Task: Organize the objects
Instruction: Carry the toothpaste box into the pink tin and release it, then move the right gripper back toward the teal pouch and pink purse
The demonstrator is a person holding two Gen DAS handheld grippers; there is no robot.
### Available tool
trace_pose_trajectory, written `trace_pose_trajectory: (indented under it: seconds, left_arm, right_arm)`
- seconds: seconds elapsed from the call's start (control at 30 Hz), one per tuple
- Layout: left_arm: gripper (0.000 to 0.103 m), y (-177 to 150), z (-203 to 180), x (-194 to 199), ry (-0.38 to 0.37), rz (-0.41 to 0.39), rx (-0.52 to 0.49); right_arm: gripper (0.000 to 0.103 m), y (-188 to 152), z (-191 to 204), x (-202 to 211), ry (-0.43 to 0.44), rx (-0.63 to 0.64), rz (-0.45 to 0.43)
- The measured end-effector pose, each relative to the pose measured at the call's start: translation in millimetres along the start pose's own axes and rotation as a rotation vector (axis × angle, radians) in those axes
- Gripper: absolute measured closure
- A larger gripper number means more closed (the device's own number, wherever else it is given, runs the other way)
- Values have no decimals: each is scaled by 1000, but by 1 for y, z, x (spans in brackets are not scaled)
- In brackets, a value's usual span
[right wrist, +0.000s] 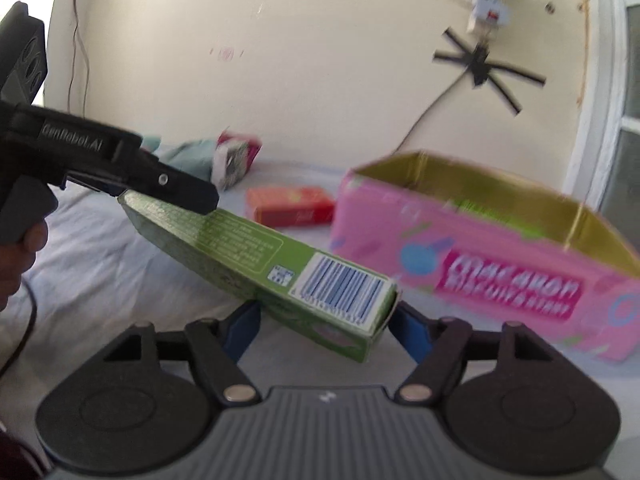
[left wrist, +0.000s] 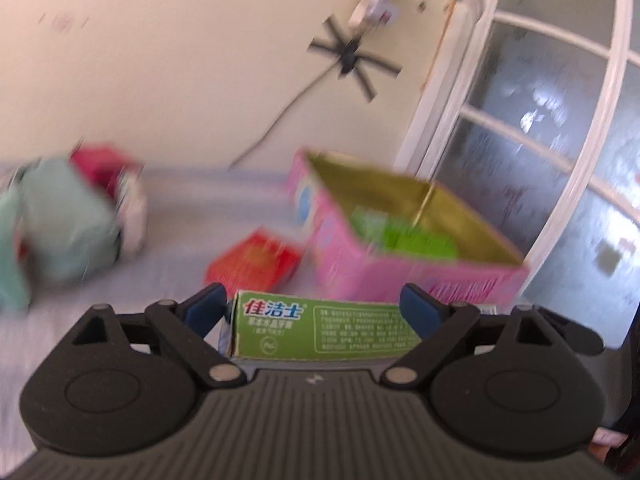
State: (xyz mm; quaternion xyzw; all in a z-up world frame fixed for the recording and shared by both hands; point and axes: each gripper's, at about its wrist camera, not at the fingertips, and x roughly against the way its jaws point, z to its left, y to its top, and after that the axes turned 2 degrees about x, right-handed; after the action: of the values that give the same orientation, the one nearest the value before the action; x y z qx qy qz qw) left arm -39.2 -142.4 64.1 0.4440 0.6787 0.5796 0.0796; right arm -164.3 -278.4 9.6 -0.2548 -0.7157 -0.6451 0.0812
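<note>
A green toothpaste box (left wrist: 320, 328) lies crosswise in my left gripper (left wrist: 312, 294), deep against its body. Its left end sits at the left blue pad and its right part runs behind the right finger. In the right wrist view the box (right wrist: 256, 256) hangs tilted off the surface, with my left gripper (right wrist: 200, 198) clamped over its far end. The barcode end reaches between the pads of my right gripper (right wrist: 325, 312), which stand close on either side without a clear press. An open pink carton (left wrist: 400, 276) (right wrist: 380, 220) stands ahead on the right, something green inside.
A red box (left wrist: 256, 260) (right wrist: 290, 205) lies left of the pink carton on the pale sheet (right wrist: 100, 272). Further left are a teal cloth (left wrist: 60, 220) and a red-and-white pack (right wrist: 236, 156). A hand (right wrist: 24, 248) holds the left gripper. A white-framed glass door (left wrist: 540, 140) stands behind the carton.
</note>
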Motion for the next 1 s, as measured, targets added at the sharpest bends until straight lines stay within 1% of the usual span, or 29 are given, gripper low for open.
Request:
trace_pose_trajectory:
  seconds: [0.07, 0.13, 0.27, 0.33, 0.43, 0.5, 0.53, 0.57, 0.63, 0.73, 0.77, 0.87, 1.0]
  left_arm:
    - [9, 17, -16, -10, -19, -32, -26]
    - [9, 32, -33, -25, -43, -52, -59]
    - [9, 51, -60, -67, -58, -60, -103]
    - [9, 56, -69, -89, -61, -51, -109]
    - [8, 63, -81, -122, -59, -39, -122]
    - [8, 66, -88, -144, -43, -30, -136]
    - [8, 66, -90, -151, -24, -21, -137]
    - [8, 66, -92, -156, -3, -15, -136]
    - [8, 63, -90, -159, 12, -12, -117]
    - [8, 57, -86, -153, 32, -20, -104]
    - [8, 56, -85, -149, 43, -27, -104]
    - [7, 53, -80, -132, 67, -56, -97]
    - [6, 45, -72, -101, 104, -106, -113]
  right_arm:
    - [31, 12, -13, 4, -41, 7, -45]
    - [31, 21, -29, 5, -80, 9, -73]
    - [31, 34, -69, -2, -163, 11, -92]
    - [30, 38, -91, -12, -179, -6, -74]
    - [30, 40, -120, -36, -201, -29, -18]
    - [29, 39, -133, -54, -233, -31, 15]
    - [26, 38, -139, -61, -251, -38, 11]
    - [19, 38, -145, -66, -272, -55, -2]
    - [17, 36, -153, -68, -320, -91, -32]
    - [14, 29, -160, -63, -305, -169, -85]
    - [12, 25, -160, -62, -301, -186, -98]
    - [12, 19, -154, -60, -305, -203, -123]
    - [12, 17, -146, -46, -318, -255, -196]
